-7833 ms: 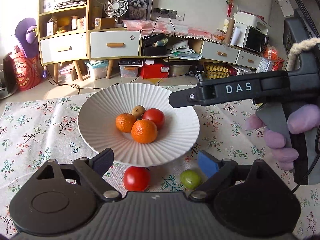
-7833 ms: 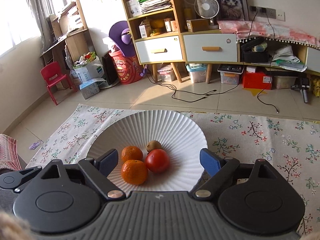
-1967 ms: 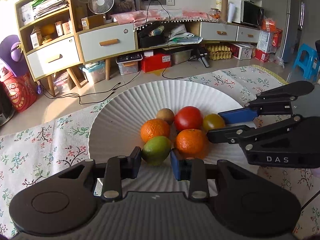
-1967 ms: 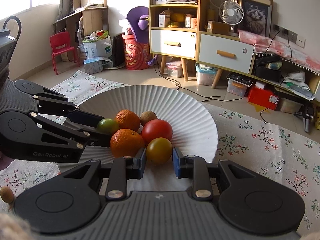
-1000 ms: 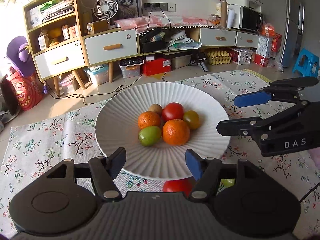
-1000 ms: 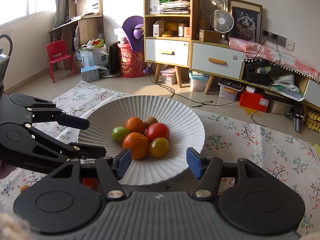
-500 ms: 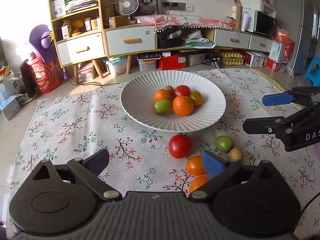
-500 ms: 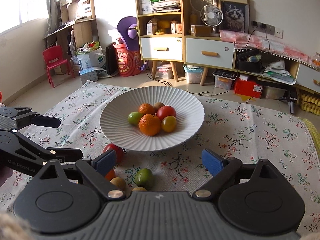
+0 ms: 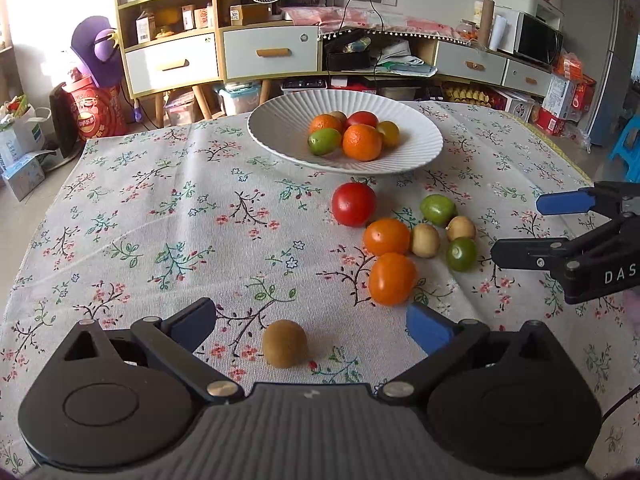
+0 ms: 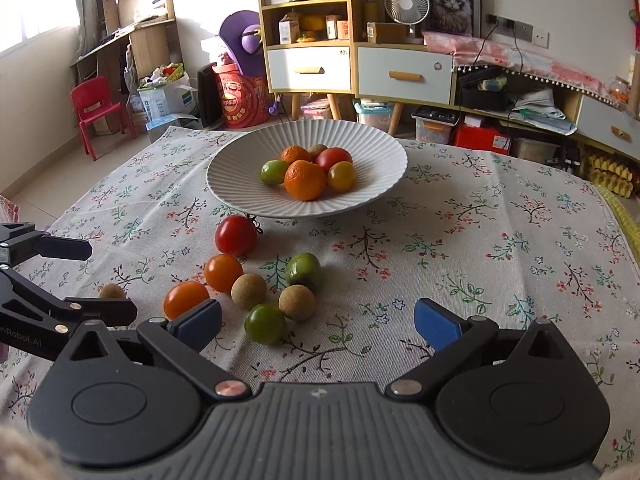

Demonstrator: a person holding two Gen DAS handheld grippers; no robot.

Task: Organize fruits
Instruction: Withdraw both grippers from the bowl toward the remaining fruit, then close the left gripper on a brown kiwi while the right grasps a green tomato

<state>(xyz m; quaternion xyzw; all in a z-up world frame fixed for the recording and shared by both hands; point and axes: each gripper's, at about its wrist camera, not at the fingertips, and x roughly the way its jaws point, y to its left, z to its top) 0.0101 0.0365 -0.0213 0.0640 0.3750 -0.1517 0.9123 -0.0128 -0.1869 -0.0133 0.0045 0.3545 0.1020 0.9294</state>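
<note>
Six fruits sit in the white ridged plate (image 9: 420,148) at the far side of the bench (image 9: 160,220). Eight remain on the cloth: a red tomato (image 9: 353,204), two orange tomatoes (image 9: 392,278), two green limes (image 9: 438,210), two tan longans (image 9: 425,240) and a kiwi (image 9: 285,343). Left gripper (image 9: 310,322) has its fingers wide apart around the kiwi without touching it; right gripper (image 10: 318,320) is opening, its fingers empty, with a lime just ahead of them.

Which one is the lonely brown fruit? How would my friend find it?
Start at the white plate, then come down past the bunch of loose fruit on the flowery cloth. The kiwi lies alone, nearest the left gripper: fuzzy, brown, touching nothing.

Bare tablecloth (image 9: 160,220) (left) is passable; loose fruits (image 9: 404,240) crowd the plate's (image 9: 280,136) front.
</note>
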